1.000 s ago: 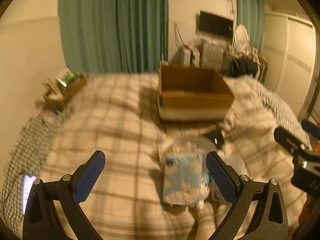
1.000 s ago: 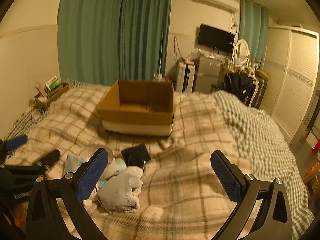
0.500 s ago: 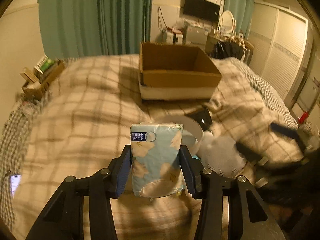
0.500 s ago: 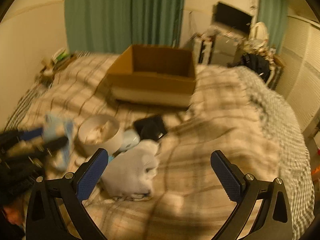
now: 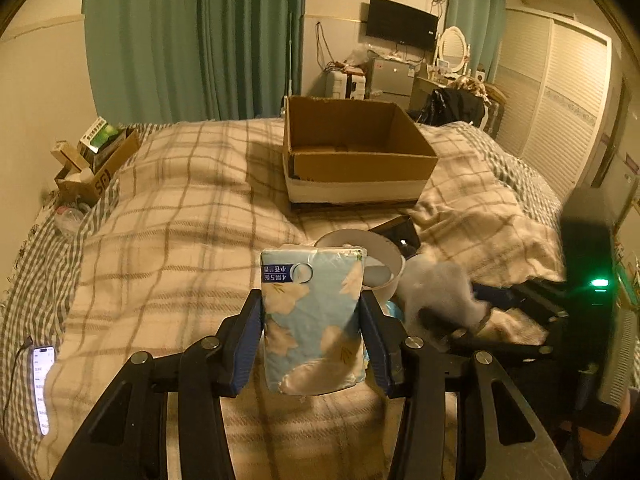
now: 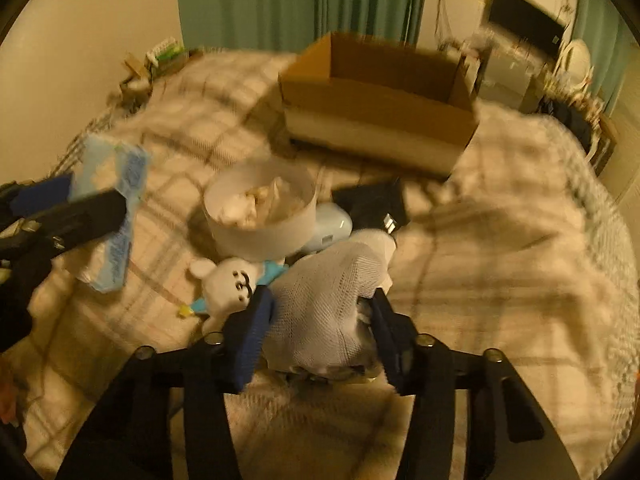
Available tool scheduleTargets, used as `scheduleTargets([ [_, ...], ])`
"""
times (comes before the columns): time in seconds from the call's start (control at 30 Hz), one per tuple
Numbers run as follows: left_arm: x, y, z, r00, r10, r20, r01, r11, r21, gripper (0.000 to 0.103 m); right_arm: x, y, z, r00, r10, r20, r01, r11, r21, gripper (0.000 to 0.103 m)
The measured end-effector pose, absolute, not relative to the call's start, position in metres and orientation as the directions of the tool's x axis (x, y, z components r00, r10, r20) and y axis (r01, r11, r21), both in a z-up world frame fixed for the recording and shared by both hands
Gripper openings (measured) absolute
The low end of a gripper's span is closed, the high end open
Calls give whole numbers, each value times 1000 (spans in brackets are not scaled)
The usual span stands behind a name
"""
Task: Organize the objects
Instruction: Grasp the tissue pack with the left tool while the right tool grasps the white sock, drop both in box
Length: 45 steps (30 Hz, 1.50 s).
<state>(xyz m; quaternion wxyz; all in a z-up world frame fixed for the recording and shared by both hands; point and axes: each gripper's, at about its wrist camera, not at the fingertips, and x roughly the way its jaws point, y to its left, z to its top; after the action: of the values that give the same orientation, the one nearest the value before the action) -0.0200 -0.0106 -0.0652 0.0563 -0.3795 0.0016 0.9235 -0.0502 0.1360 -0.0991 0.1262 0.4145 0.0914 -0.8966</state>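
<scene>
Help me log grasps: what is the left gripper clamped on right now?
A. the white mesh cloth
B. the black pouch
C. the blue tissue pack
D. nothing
C: the left gripper has both pads pressed against the sides of the blue tissue pack, holding it upright.

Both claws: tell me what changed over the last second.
The left claw, open a second ago, has shut on the blue tissue pack and lifted it off the blanket. The right claw, open until half a second ago, has dropped onto the white mesh cloth and shut on it. The cardboard box, white bowl and plush bunny stayed put.
</scene>
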Motion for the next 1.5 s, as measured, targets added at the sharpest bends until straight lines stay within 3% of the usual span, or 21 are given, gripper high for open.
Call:
scheduleTargets([
  [0.2,-31,-14,-41,-715,144,-684,-125,-989,-78,48,-22,150,-28,-776,-172,-607,270,-960,-73,38],
  [0.6,-140,3,46,-797,140,-588,-150,-988,-32,48,-115,172,77,-867,-166,-469,268,-950,-159,37],
  [0.8,-221,21,41,-805,113,-583,-139,-990,0,48,-210,172,72,-836,-180,-518,285,-950,-128,36],
  [1.13,-291,44,-62,-714,117,-690,-192,-981,33,48,-307,172,-23,-749,-167,-641,281,-957,-79,34],
  [1.27,-294,47,-77,-697,127,-706,-212,-977,33,54,-303,183,-43,-740,-182,-648,270,-962,-38,40],
  [1.33,-290,47,-75,-706,123,-697,-210,-977,40,58,-304,191,-39,-739,-195,-645,257,-967,-1,54],
  [1.37,-286,48,-72,-715,118,-689,-206,-978,47,69,-300,192,-34,-745,-197,-637,249,-968,8,70],
  [1.4,-279,47,-68,-726,109,-679,-201,-978,57,81,-293,196,-24,-761,-197,-618,238,-971,16,77],
  [1.5,-257,40,-48,-762,96,-640,-187,-979,76,91,-274,203,5,-795,-193,-575,218,-976,25,82],
])
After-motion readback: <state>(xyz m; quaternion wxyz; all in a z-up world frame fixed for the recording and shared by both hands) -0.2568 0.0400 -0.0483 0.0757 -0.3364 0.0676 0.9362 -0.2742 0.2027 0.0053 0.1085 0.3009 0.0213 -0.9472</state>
